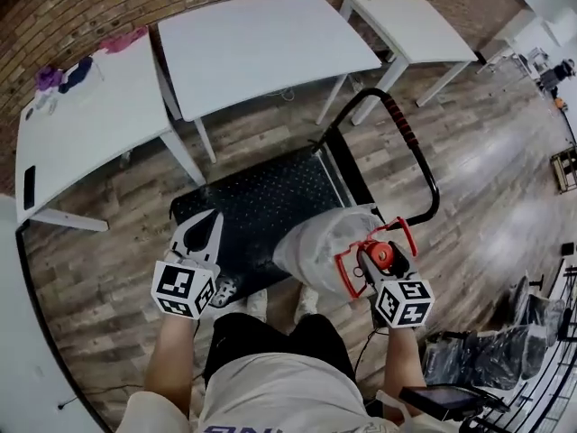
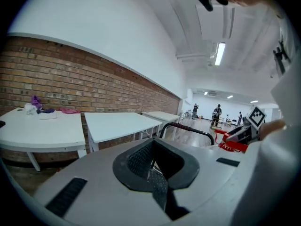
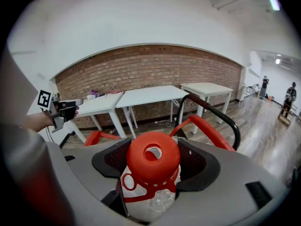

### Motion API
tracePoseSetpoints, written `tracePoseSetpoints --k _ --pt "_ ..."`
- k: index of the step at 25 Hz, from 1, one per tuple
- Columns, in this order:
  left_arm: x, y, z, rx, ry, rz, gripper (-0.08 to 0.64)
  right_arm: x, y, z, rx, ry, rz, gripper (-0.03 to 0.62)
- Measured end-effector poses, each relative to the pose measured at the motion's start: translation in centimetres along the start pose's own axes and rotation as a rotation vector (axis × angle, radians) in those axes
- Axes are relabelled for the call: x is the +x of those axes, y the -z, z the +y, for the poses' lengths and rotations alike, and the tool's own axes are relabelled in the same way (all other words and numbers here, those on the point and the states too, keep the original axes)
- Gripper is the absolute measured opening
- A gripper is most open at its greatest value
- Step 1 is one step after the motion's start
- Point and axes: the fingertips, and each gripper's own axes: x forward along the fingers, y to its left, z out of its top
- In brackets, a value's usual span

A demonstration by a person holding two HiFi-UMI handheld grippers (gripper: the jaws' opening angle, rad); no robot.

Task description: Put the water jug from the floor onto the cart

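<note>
A translucent white water jug (image 1: 315,242) with an orange cap (image 1: 380,255) and a red carry handle (image 1: 347,267) hangs tilted over the near right corner of the black cart deck (image 1: 257,201). I cannot tell whether its body touches the deck. My right gripper (image 1: 379,258) is shut on the jug's capped neck. In the right gripper view the cap (image 3: 153,157) fills the space between the pads of the right gripper (image 3: 154,167). My left gripper (image 1: 203,228) hovers over the deck's near left edge, open and holding nothing (image 2: 160,166). The cart's black push handle (image 1: 410,138) rises at right.
Three white tables (image 1: 261,43) (image 1: 90,124) (image 1: 406,25) stand beyond the cart along a brick wall (image 2: 56,74). Black bagged items (image 1: 505,341) sit on the wood floor at the lower right. The person's feet (image 1: 257,303) are just behind the cart.
</note>
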Motion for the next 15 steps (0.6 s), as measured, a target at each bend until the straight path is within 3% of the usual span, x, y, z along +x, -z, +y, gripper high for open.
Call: tracePoseSetpoints --k 7,15 --pt "-1.3 0.0 2.1 -0.053 -0.145 -0.003 0.000 6.6 -3.6 4.8 -0.131 -0.209 0.021 0.314" --pt "-0.4 -1.4 0.7 -0.097 -0.344 -0.029 0.000 11.8 -8.2 7.4 -0.305 -0.408 0.036 0.314"
